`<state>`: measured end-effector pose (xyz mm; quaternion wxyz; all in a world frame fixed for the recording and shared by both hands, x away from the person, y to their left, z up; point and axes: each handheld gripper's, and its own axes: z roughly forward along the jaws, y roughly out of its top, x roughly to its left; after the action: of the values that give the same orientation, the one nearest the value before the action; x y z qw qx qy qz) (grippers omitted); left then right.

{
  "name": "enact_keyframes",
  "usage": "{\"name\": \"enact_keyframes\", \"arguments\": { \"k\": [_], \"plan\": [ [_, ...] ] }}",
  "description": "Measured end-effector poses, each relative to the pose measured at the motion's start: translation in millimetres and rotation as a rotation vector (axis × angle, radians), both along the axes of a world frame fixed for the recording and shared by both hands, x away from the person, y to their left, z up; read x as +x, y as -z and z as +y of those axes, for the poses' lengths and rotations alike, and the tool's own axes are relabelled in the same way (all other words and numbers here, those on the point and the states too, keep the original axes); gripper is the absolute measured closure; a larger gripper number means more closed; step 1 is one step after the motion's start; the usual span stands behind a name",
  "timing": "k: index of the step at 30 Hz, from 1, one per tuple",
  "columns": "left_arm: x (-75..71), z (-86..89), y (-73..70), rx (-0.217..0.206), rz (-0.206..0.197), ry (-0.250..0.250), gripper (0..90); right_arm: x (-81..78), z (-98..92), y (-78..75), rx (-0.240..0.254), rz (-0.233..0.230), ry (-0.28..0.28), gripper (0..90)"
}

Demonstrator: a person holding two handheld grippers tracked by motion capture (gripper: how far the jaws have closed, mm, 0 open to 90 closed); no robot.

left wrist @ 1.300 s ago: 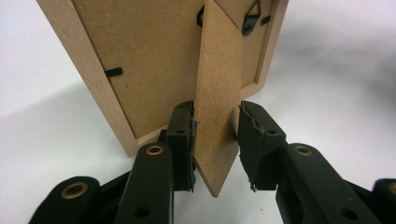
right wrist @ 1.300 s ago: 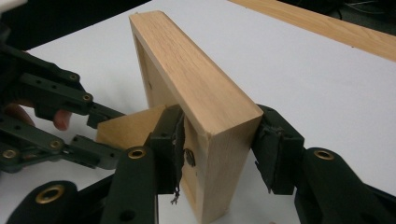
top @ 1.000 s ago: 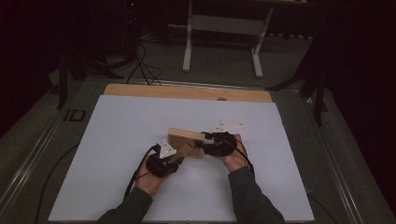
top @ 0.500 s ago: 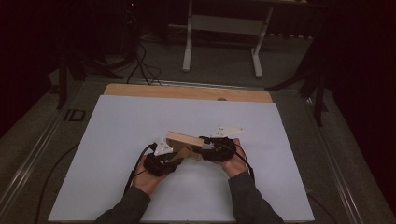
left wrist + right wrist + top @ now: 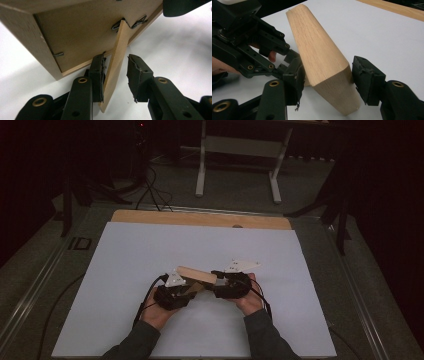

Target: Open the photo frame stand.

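A wooden picture frame (image 5: pixel 195 274) stands tilted on the white table between my two grippers. In the left gripper view its brown back panel (image 5: pixel 75 32) faces me, with a thin wooden stand leg (image 5: pixel 117 50) hinged out from it. The leg lies between the jaws of my left gripper (image 5: pixel 115 58), against one pad and clear of the other. My right gripper (image 5: pixel 328 61) straddles the frame's thick edge (image 5: pixel 319 55). Its jaws have just been opening, and the pads sit close beside the wood. My left gripper (image 5: pixel 287 56) reaches in behind the frame.
The white sheet (image 5: pixel 125 270) covers the table, with a bare wooden strip (image 5: pixel 200 218) along the far edge. Beyond it stands a white metal stand (image 5: pixel 240 150), and cables (image 5: pixel 150 185) lie on the dark floor. Cables trail from both grippers toward me.
The frame has tipped flatter and shows less of its face from above. The right hand has shifted slightly, and the left hand has stayed in place.
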<state>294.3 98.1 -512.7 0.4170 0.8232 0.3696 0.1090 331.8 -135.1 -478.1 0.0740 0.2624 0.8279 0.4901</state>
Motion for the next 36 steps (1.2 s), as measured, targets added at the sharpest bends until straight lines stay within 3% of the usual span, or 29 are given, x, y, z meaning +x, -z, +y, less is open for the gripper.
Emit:
{"name": "enact_keyframes", "arguments": {
  "k": [24,36],
  "plan": [
    [-5.8,-3.3,4.2,-0.008,0.027,0.018,63.5,-11.0,0.1,0.9,-0.037,-0.003,-0.037,39.4],
    [-6.7,-1.9,4.0,-0.011,0.025,0.025,60.8,-9.9,-3.1,-0.2,-0.051,0.017,-0.04,32.4]
  ]
}}
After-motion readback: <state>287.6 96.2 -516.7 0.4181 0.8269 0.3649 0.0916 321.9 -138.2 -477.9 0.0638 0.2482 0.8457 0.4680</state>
